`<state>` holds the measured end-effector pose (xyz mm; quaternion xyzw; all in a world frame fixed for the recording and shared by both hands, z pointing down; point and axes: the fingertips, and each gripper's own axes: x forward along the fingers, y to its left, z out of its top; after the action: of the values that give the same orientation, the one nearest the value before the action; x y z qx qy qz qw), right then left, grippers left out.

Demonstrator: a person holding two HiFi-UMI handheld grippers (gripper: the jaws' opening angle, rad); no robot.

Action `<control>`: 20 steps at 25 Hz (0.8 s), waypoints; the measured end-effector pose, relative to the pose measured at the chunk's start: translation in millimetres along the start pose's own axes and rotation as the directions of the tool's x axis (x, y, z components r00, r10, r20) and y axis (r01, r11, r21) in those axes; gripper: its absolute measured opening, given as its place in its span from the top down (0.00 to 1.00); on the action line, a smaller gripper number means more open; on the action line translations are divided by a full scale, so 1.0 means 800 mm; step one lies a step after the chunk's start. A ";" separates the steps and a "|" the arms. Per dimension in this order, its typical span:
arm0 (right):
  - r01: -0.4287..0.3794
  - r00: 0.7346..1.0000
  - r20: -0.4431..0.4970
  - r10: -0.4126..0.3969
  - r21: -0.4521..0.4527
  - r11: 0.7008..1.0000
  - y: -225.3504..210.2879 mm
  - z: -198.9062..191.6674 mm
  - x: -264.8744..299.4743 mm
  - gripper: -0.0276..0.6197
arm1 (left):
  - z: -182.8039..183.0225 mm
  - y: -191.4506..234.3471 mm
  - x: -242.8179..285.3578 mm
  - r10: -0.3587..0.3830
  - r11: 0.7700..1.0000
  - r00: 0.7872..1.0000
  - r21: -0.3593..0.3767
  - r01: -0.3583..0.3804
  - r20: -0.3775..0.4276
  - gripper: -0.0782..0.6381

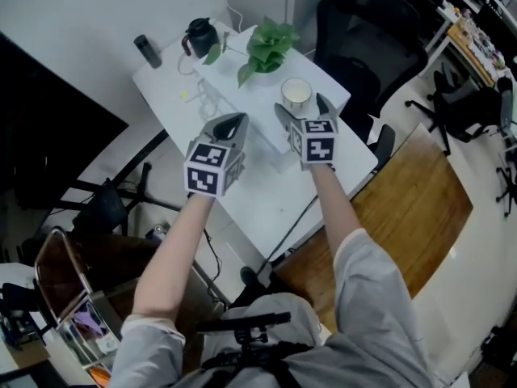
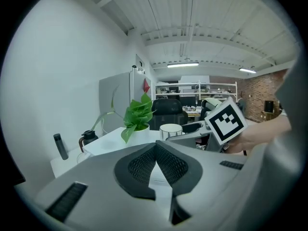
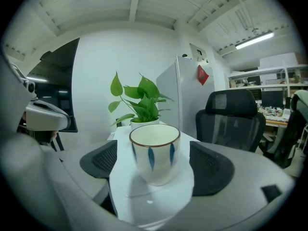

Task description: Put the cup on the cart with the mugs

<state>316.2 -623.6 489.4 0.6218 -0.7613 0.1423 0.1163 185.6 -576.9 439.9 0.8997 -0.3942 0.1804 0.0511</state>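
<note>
The right gripper (image 1: 304, 108) holds its jaws spread around the cup (image 3: 154, 153), likely to grasp it; the left gripper (image 2: 156, 163) idles, jaws pressed together.

white table (image 1: 266, 196) by a plain white wall (image 2: 57, 81), black office chair (image 1: 367, 39) behind. wood floor panel (image 1: 416, 204) beside it. white beamed ceiling (image 2: 192, 23) w/ tube lights (image 2: 183, 65); brick wall (image 2: 257, 93) at back.
</note>
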 end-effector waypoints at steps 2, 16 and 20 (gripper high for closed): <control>0.002 1.000 -0.001 -0.002 -0.002 1.000 -0.001 -0.001 0.008 0.25 | 0.000 0.004 0.015 -0.002 1.000 1.000 0.003 0.002 -0.008 0.88; -0.019 0.999 0.037 0.020 -0.029 0.999 -0.002 0.010 0.040 0.34 | -0.003 0.003 0.057 -0.014 1.000 1.000 -0.020 0.014 -0.011 0.88; -0.011 0.998 0.057 0.013 -0.030 0.999 -0.002 0.012 0.039 0.35 | -0.007 0.001 0.058 -0.022 1.000 1.000 -0.018 0.022 -0.009 0.88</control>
<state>311.3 -655.9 491.9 0.6191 -0.7702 0.1138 0.1028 212.9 -608.1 461.8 0.9027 -0.3855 0.1803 0.0628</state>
